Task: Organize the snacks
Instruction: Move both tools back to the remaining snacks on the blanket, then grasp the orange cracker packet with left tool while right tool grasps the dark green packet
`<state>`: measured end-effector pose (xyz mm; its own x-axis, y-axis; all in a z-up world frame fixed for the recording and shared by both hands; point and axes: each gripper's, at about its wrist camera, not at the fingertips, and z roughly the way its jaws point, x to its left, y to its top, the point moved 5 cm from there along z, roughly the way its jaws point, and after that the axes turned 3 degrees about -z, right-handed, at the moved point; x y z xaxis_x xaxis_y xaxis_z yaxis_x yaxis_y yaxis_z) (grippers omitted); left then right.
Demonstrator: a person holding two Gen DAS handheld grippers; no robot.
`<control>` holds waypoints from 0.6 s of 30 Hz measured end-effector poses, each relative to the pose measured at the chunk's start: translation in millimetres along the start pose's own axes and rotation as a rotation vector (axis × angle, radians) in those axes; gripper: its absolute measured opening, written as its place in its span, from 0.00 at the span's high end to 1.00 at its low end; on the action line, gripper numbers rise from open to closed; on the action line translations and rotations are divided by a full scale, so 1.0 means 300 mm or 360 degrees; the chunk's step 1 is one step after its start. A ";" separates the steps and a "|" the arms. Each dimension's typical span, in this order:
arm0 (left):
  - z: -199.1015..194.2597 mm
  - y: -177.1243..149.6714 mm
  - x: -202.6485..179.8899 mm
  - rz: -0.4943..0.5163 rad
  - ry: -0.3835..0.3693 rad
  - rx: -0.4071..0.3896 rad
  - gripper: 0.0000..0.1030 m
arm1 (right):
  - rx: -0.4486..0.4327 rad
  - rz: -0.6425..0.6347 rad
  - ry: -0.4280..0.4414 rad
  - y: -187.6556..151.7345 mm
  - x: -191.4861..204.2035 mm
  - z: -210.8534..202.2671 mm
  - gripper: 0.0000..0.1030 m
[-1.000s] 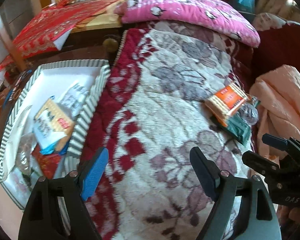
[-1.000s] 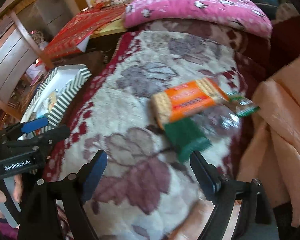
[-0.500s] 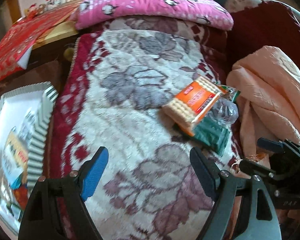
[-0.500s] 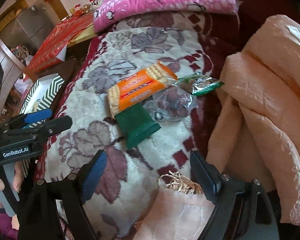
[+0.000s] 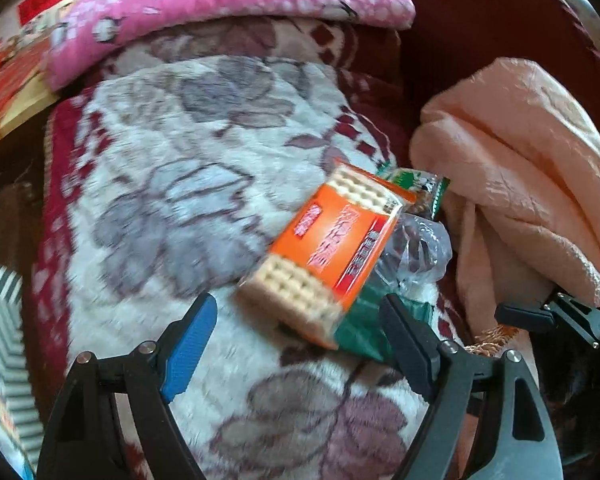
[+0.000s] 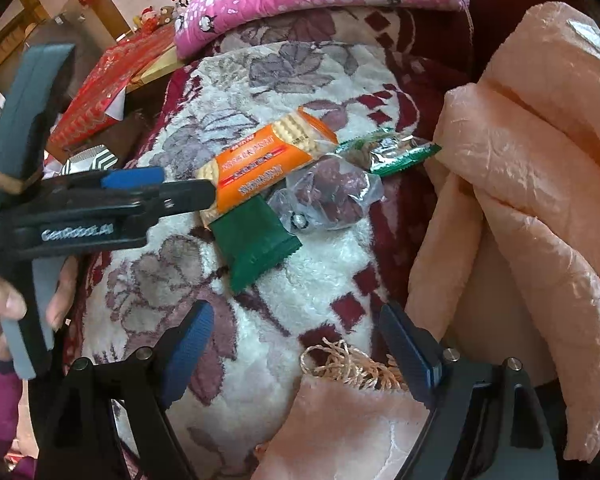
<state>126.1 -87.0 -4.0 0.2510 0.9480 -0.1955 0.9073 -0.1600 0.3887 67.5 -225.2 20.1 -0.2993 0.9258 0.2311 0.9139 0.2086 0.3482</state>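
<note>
Four snacks on blanket (approx. touching).

A floral blanket carries four snack packs (orange crackers overlapping a green packet).

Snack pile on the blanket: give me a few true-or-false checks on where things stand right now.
1. The orange cracker pack lies partly on top of the dark green packet. True.
2. The left hand-held gripper is shut on the cracker pack. False: its jaws stand open, nothing between the pads.
3. A clear bag sits beside the cracker pack. True.
4. The right hand-held gripper holds the dark green packet. False: it is open and empty, short of the pile.
</note>
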 end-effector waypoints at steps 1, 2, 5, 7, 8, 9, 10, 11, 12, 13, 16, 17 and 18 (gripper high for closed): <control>0.017 0.007 -0.008 0.0027 0.0004 0.0017 0.20 | 0.0004 0.0006 0.0001 -0.002 -0.005 0.002 0.14; 0.039 0.016 -0.019 0.0072 0.0008 0.0032 0.20 | 0.0006 0.0011 0.0002 -0.003 -0.009 0.003 0.14; 0.079 0.039 -0.043 0.0152 0.0004 0.0060 0.19 | 0.0009 0.0025 0.0002 -0.004 -0.026 0.007 0.14; 0.102 0.052 -0.049 0.0180 0.0008 0.0079 0.18 | 0.0012 0.0037 0.0002 -0.005 -0.037 0.010 0.14; 0.114 0.059 -0.050 0.0188 0.0009 0.0085 0.18 | 0.0011 0.0042 0.0003 -0.005 -0.041 0.012 0.14; 0.117 0.065 -0.050 0.0194 0.0010 0.0083 0.17 | 0.0012 0.0048 0.0006 -0.006 -0.045 0.014 0.14; 0.119 0.071 -0.053 0.0205 0.0010 0.0077 0.17 | 0.0015 0.0051 0.0008 -0.006 -0.049 0.017 0.14; 0.118 0.077 -0.058 0.0223 0.0007 0.0067 0.17 | 0.0018 0.0054 0.0009 -0.007 -0.052 0.019 0.14; 0.118 0.081 -0.064 0.0237 0.0003 0.0064 0.17 | 0.0021 0.0056 0.0007 -0.008 -0.055 0.022 0.14; 0.120 0.086 -0.070 0.0254 -0.0003 0.0064 0.17 | 0.0023 0.0059 0.0008 -0.009 -0.057 0.024 0.14; 0.138 0.096 -0.082 0.0312 0.0020 0.0078 0.17 | 0.0026 0.0064 0.0016 -0.008 -0.058 0.028 0.14; 0.144 0.100 -0.083 0.0317 0.0022 0.0083 0.17 | 0.0026 0.0062 0.0018 -0.008 -0.056 0.028 0.14; 0.147 0.103 -0.082 0.0318 0.0020 0.0086 0.17 | 0.0028 0.0058 0.0021 -0.009 -0.054 0.028 0.14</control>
<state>162.9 -127.6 -26.8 0.4237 0.8993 -0.1080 0.8568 -0.3593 0.3699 72.3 -238.3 7.8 -0.2690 0.9286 0.2557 0.9290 0.1801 0.3233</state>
